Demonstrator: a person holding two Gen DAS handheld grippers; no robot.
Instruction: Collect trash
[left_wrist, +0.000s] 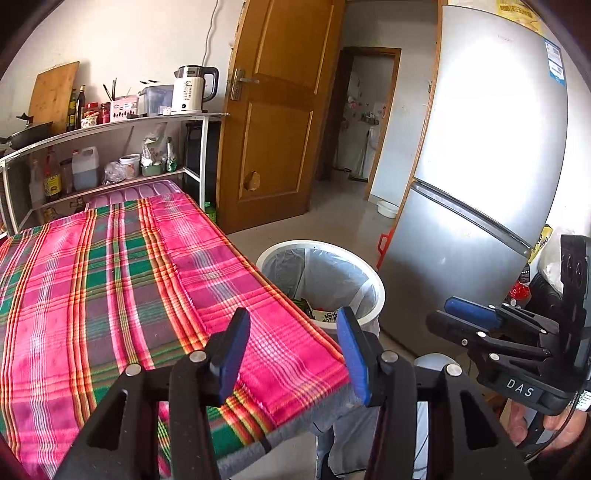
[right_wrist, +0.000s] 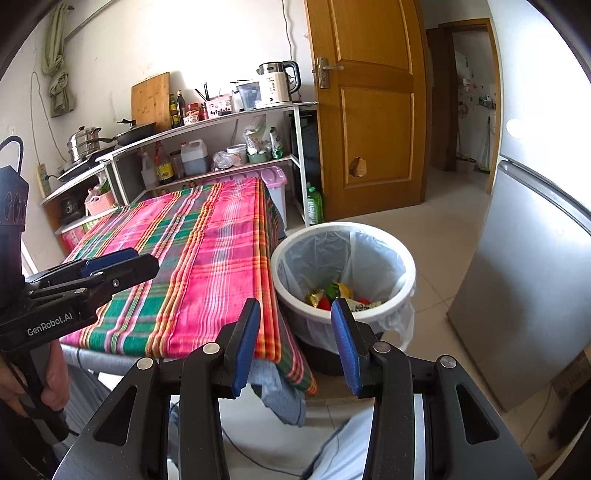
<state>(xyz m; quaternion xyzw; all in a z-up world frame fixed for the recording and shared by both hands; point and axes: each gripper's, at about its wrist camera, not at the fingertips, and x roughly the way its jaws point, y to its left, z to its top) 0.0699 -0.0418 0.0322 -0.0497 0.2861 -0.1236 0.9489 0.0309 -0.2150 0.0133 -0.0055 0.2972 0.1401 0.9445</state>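
A: Biggest thing first: the counter (right_wrist: 207, 251) under its plaid cloth (left_wrist: 110, 280). Any risk there?

B: Its top shows no trash at all, so judging by that, the collecting looks close to finished. The hazard is the cloth's corner (right_wrist: 291, 373), which droops off the edge just beside the right gripper (right_wrist: 295, 339). A low sweep could snag it and drag the cloth off.

A: And the bin (right_wrist: 402, 258)?

B: It stands on the floor touching the counter's side, near the fridge (left_wrist: 480, 184). Its thin liner (right_wrist: 325, 254) is folded over the rim and hangs loose on the outside. A finger catching that fold could pull the liner down or tip the bin.

A: Where's the trash (right_wrist: 336, 293)?

B: At the bottom of the bin. From the right wrist view it's a small heap of crumpled wrappers, yellow, green and red, with some printed paper. The left wrist view shows only a sliver of it past the rim.

A: The fingers?

B: On both the left gripper (left_wrist: 295, 350) and the right one, the fingers stand moderately apart with nothing between them. Each hangs over the counter's near edge, well above the bin.

A: So nothing to drop?

B: Nothing. The two grippers sit near each other, though, so I'd guess a careless swing could knock them together.
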